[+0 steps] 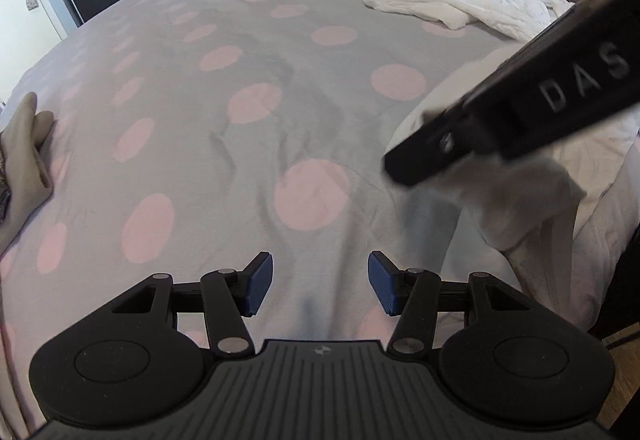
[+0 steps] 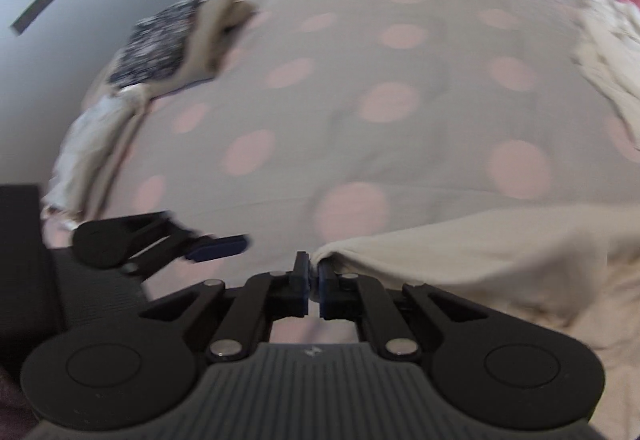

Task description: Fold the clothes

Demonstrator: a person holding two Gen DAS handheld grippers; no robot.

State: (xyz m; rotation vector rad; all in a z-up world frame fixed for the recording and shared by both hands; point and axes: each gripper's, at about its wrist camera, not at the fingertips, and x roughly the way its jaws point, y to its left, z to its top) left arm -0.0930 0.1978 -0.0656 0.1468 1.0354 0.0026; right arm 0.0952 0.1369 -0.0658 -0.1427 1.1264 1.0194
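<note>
right gripper pinches cream garment edge — seemingly; duvet open.

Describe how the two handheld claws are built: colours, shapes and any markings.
Both match. The left claw has a matte black body with a ribbed grey top plate, two round black discs at its sides, black linkage arms with silver pivot pins, and blue textured pads. The right claw looks the same; its side carries raised letters "DAS".
</note>
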